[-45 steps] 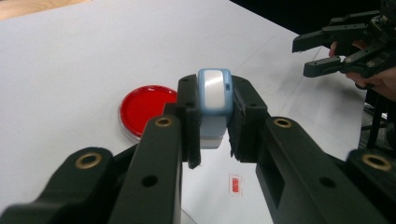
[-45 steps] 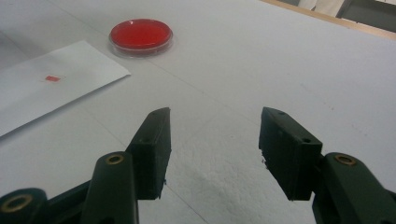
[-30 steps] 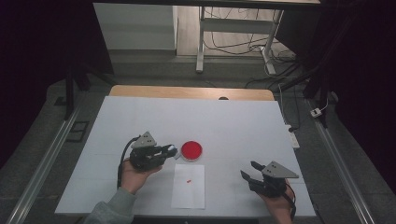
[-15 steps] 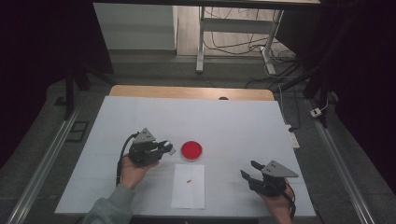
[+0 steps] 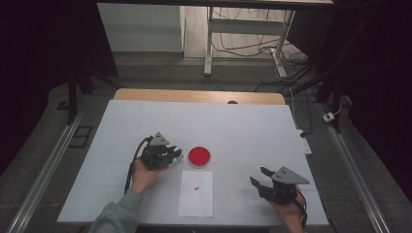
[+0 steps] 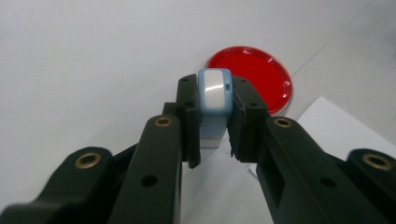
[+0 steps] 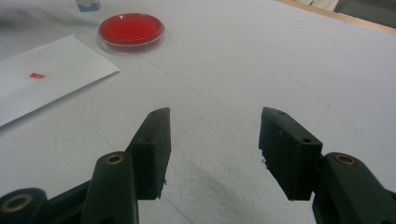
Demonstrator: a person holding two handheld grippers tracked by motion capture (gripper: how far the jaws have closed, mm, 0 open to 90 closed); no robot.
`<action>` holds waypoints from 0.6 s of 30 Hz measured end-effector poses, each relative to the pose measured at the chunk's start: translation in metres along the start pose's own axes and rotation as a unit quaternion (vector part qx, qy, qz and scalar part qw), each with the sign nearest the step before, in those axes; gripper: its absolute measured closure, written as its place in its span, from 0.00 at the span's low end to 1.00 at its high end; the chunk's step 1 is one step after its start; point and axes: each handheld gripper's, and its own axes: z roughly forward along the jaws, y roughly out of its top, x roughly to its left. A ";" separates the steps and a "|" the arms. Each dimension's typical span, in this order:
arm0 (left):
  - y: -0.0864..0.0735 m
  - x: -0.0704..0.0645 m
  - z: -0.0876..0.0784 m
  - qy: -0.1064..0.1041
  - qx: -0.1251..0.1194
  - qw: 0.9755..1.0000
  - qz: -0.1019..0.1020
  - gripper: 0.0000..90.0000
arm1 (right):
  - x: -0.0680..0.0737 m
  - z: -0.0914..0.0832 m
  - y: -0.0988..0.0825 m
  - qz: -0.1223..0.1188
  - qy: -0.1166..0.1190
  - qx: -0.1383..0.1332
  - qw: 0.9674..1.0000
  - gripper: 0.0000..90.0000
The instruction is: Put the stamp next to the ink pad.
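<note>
Two grippers, one small item held

One left gripper [image 6: 215, 116]: jaws clamped on a small light-blue, white-faced block [image 6: 215, 95]. Round red shallow dish with clear rim [image 6: 252, 77] lies just beyond its tips; white paper sheet [image 6: 336, 126] beside it. One right gripper [image 7: 215, 140]: jaws parted, nothing between them, well apart from the dish, over the white table [image 7: 280, 56].

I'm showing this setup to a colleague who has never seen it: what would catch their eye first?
Most likely the red dish, the one vivid colour on the white table, near its middle. Next, the left gripper just left of the dish, shut on a small blue and white object. Then the white sheet in front of the dish, with a tiny red mark on it, and the right gripper open at the near right.
</note>
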 end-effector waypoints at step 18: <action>-0.002 0.003 0.015 0.000 0.016 1.000 0.001 0.83 | -0.001 0.000 0.000 -0.001 -0.003 0.002 1.000 0.48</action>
